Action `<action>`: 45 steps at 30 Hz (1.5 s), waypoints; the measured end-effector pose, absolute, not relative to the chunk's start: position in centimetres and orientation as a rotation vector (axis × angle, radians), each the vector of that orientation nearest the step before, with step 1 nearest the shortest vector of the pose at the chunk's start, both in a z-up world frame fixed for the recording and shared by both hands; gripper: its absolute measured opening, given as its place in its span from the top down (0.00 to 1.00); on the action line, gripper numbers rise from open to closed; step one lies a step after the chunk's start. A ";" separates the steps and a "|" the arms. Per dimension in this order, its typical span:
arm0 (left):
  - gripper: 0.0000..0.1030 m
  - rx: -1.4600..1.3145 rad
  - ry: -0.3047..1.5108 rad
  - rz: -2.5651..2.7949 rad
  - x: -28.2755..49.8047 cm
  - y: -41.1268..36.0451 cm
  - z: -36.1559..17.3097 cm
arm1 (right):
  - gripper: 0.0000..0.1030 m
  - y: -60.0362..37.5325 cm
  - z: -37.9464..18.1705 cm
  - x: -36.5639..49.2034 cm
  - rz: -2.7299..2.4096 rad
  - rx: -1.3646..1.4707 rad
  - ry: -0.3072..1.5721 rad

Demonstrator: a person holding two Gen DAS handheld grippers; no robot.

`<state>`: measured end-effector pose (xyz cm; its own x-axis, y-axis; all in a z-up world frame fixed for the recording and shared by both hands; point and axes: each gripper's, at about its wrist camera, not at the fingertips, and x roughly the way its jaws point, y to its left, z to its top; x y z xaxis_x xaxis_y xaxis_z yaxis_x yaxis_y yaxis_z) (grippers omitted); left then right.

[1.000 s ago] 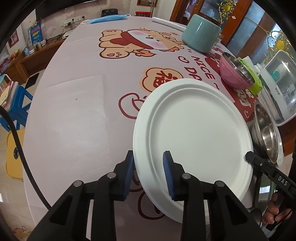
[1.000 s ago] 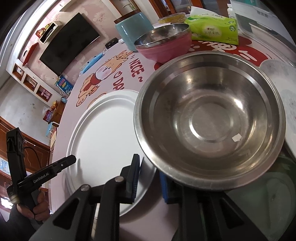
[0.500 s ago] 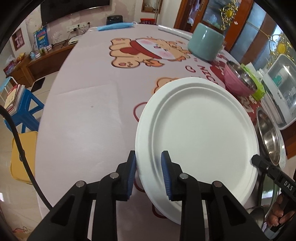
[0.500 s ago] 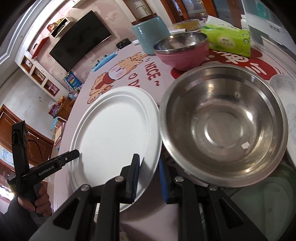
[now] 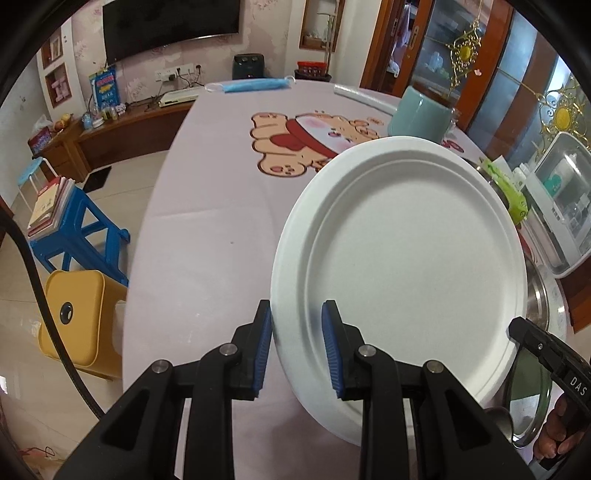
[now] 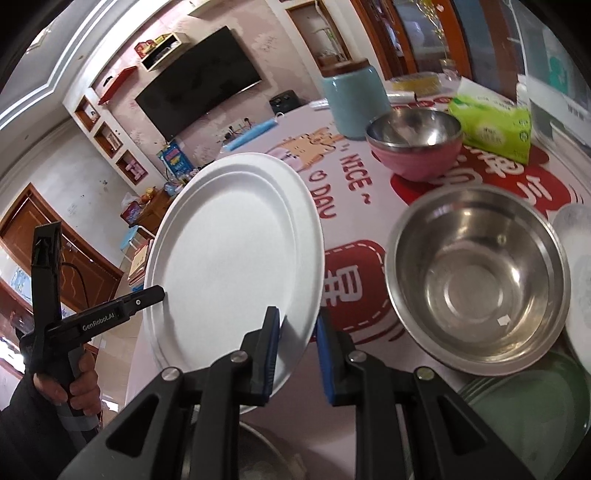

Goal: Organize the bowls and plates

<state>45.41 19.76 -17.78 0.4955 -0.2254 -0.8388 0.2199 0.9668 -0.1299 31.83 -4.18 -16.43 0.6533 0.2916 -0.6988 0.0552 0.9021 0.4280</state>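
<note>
Pink cartoon-printed cloth covers the bench; a television hangs beyond it. Above the bench, the white plate tilts; left hand-held gripper and right hand-held gripper each pinch its rim.

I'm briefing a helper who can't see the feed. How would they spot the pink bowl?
Start at the tall teal canister at the far end of the cartoon-print tablecloth. Just in front of it, beside the green tissue pack, sits the pink bowl. It alone is pink outside with a steel lining; the nearer steel bowl is bare metal.

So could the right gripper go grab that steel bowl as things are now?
Probably not yet: the right gripper is shut on the white plate, shared with the left gripper. The steel bowl itself sits uncovered just beside it.
</note>
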 end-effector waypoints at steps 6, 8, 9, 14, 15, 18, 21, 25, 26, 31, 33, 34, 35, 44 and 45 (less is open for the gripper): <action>0.75 -0.016 0.979 -0.275 44.2 20.0 -15.3 | 0.81 -4.2 -14.3 30.7 0.144 0.443 0.804; 0.75 -0.013 0.965 -0.278 43.4 20.0 -14.3 | 0.81 -4.3 -13.7 30.2 0.139 0.446 0.788; 0.75 -0.011 0.960 -0.280 43.0 19.9 -13.9 | 0.81 -4.4 -13.4 29.8 0.137 0.449 0.779; 0.75 0.002 0.920 -0.296 41.0 19.4 -11.5 | 0.81 -5.1 -11.3 28.0 0.126 0.453 0.730; 0.75 0.010 0.912 -0.300 40.6 19.2 -11.0 | 0.81 -5.2 -11.0 27.7 0.124 0.454 0.721; 0.75 0.027 0.900 -0.312 39.2 18.6 -9.6 | 0.81 -5.6 -9.9 26.3 0.120 0.452 0.696; 0.75 0.027 0.886 -0.327 37.7 18.0 -8.4 | 0.81 -6.2 -9.0 24.9 0.113 0.450 0.673; 0.75 0.042 0.858 -0.343 35.5 16.8 -6.7 | 0.81 -7.2 -7.8 22.9 0.107 0.443 0.644; 0.75 0.047 0.851 -0.344 35.0 16.5 -6.2 | 0.81 -7.5 -7.6 22.3 0.106 0.442 0.638; 0.75 0.062 0.827 -0.354 32.0 14.9 -4.6 | 0.81 -8.6 -6.6 19.6 0.100 0.445 0.605; 0.75 0.059 0.823 -0.359 30.9 14.2 -4.1 | 0.81 -9.1 -6.3 18.2 0.093 0.442 0.589; 0.75 0.058 0.822 -0.361 30.5 13.9 -4.0 | 0.81 -9.4 -6.1 17.5 0.090 0.438 0.580; 0.75 0.057 0.822 -0.366 30.0 13.4 -3.8 | 0.81 -9.7 -6.0 16.9 0.088 0.436 0.573; 0.75 0.092 0.795 -0.429 25.8 8.9 -2.6 | 0.81 -13.2 -5.6 11.3 0.021 0.436 0.536; 0.75 0.098 0.792 -0.437 25.1 8.3 -2.5 | 0.81 -13.6 -5.7 10.8 0.017 0.440 0.535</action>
<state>25.14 8.28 -2.51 0.6182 -0.3433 -0.7071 0.4153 0.9064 -0.0769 10.81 -13.64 -5.73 0.8623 0.1283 -0.4899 0.0978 0.9070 0.4097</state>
